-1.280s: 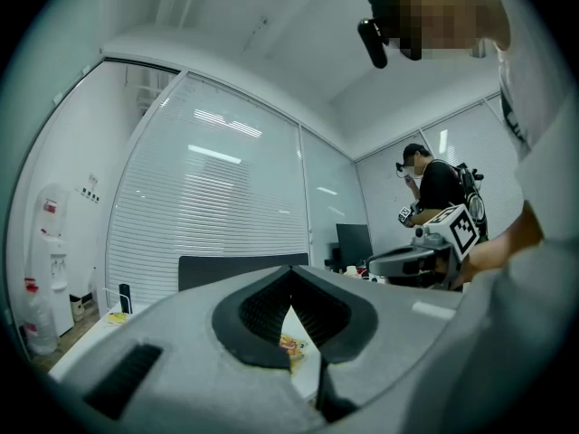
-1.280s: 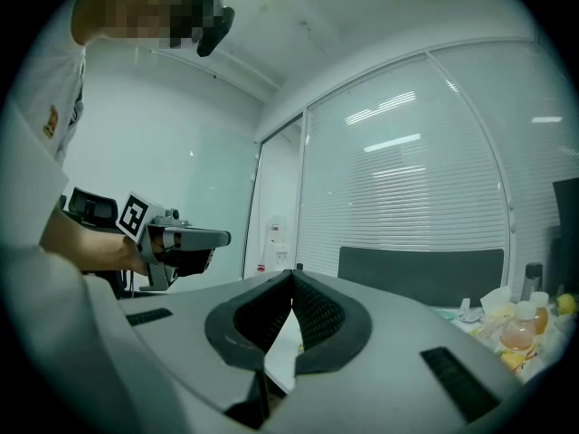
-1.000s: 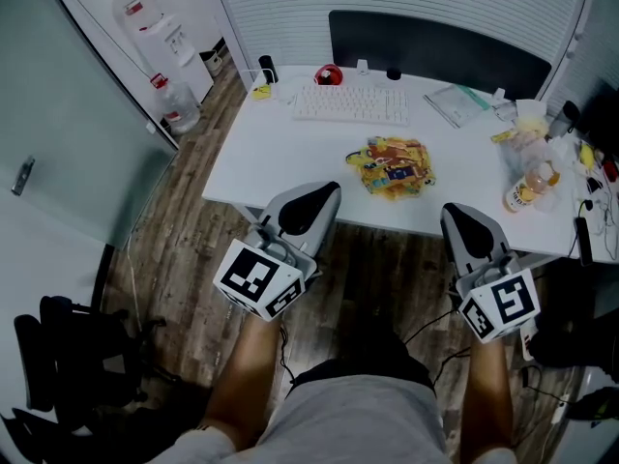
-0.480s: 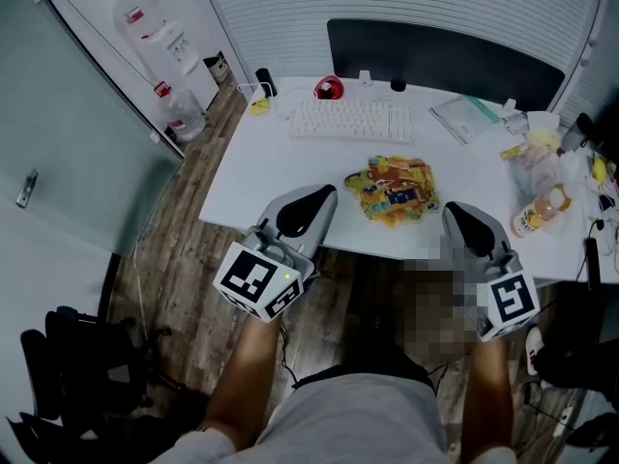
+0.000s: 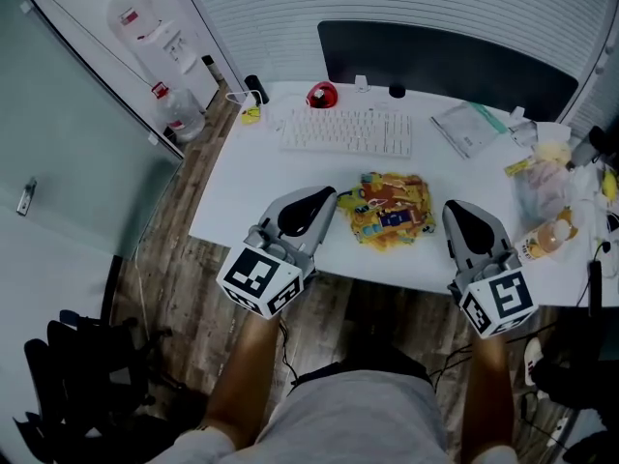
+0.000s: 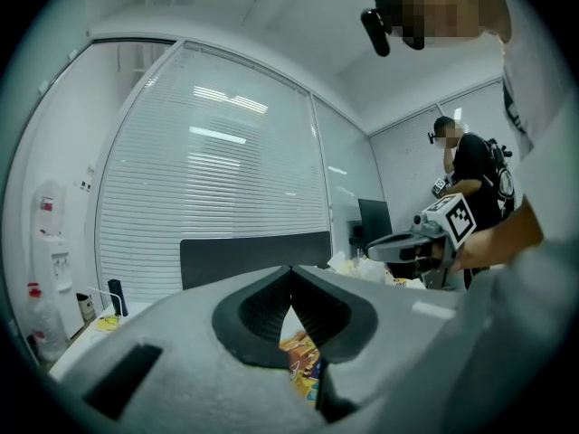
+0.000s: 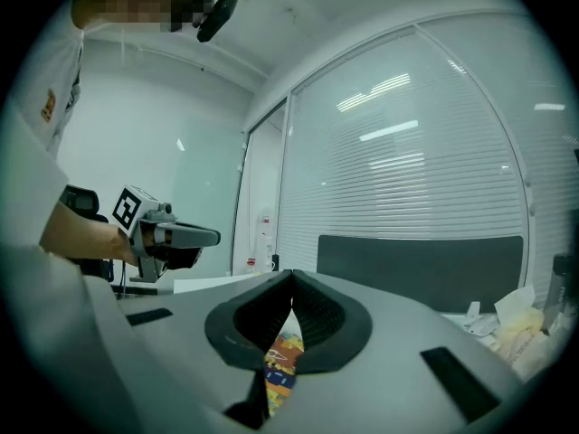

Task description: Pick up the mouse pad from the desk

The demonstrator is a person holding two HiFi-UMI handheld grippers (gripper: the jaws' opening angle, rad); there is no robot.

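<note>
The mouse pad point(image 5: 387, 209) is a crumpled, brightly printed sheet lying on the white desk point(image 5: 247, 196) near its front edge. My left gripper point(image 5: 324, 197) hovers just left of the pad, shut and empty. My right gripper point(image 5: 452, 211) is just right of the pad, also shut and empty. Both point level toward the back of the desk. In the left gripper view the pad point(image 6: 303, 362) shows below the closed jaws, with the right gripper point(image 6: 373, 247) off to the side. In the right gripper view the pad point(image 7: 282, 365) shows the same way, and the left gripper point(image 7: 215, 237) is at the left.
A white keyboard point(image 5: 346, 131) lies behind the pad, with a red object point(image 5: 321, 95) and a dark panel point(image 5: 445, 56) beyond it. Plastic bags and a bottle point(image 5: 546, 196) crowd the desk's right end. A water dispenser point(image 5: 145, 22) stands at the left. Another person point(image 6: 475, 165) stands farther off.
Both grippers have moved forward from in front of the desk to above its front edge, on either side of the pad. Their jaws stayed shut.
</note>
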